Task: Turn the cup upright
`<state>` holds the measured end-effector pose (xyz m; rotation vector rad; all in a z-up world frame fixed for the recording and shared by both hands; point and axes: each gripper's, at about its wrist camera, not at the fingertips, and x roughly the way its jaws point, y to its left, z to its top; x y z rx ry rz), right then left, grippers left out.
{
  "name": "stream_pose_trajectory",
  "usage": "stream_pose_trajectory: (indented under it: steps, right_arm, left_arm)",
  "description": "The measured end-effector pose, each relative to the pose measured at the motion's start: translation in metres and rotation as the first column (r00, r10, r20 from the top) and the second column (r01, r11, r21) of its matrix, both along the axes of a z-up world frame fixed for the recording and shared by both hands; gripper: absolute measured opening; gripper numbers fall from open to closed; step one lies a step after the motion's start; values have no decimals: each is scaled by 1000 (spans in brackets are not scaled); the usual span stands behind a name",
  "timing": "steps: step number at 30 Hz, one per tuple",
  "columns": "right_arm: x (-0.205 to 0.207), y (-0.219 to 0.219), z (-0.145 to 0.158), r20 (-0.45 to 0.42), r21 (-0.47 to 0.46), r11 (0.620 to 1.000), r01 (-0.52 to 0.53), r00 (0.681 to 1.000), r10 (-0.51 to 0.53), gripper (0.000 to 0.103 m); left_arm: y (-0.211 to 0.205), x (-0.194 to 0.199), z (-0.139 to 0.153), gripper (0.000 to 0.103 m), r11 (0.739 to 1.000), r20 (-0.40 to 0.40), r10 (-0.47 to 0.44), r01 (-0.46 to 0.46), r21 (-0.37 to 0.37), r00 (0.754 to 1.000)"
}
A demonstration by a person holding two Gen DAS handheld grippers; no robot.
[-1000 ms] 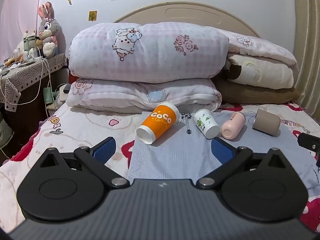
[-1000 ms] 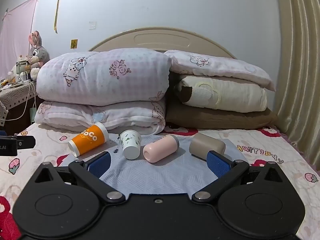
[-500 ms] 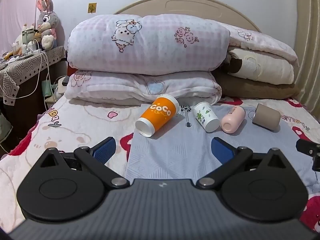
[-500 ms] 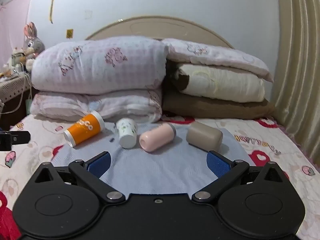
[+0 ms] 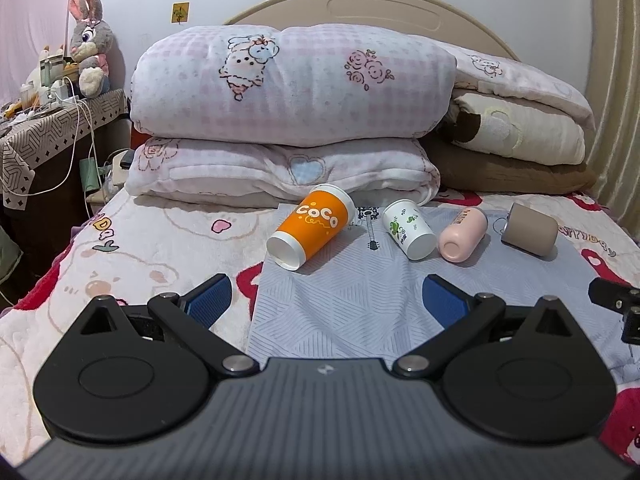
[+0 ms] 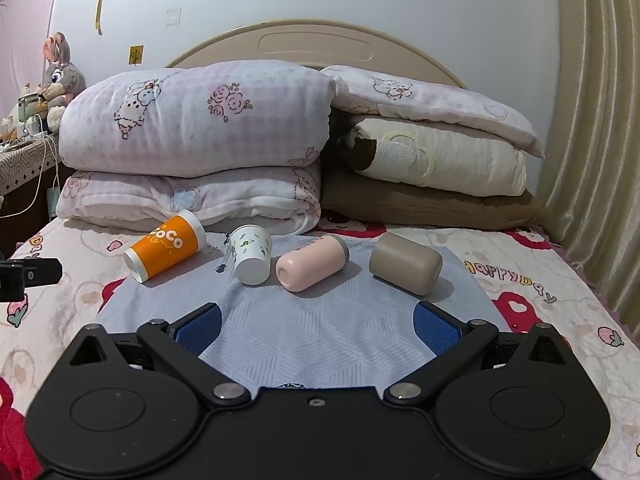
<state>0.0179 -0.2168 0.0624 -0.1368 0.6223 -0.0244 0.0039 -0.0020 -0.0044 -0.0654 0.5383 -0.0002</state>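
Left gripper (image 5: 326, 300): jaws spread, empty. Orange cup (image 5: 311, 227) on its side ahead, slightly left of centre, well apart; long axis diagonal, base toward gripper.

Right gripper (image 6: 318, 326): jaws spread, empty. Orange cup (image 6: 166, 246) far left; tan cup (image 6: 406, 263) nearer, ahead-right, on its side.

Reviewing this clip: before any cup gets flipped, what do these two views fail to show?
- Taupe cup: its open end faces away in both wrist views.
- Pink cup: lettering too small to read.
- Right gripper: cut off by the left view's edge.
- Bedside table clutter: too small, far left.
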Motion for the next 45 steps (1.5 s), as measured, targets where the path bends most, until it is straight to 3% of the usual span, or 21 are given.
stream_pose_trajectory:
  steps: [45]
  right_arm:
    - [-1,-2,-1,-6,-25,1000,11,1000,-11,103]
  left_arm:
    - [-4,-1,-8,103,1000,-43,-19,20,10,999]
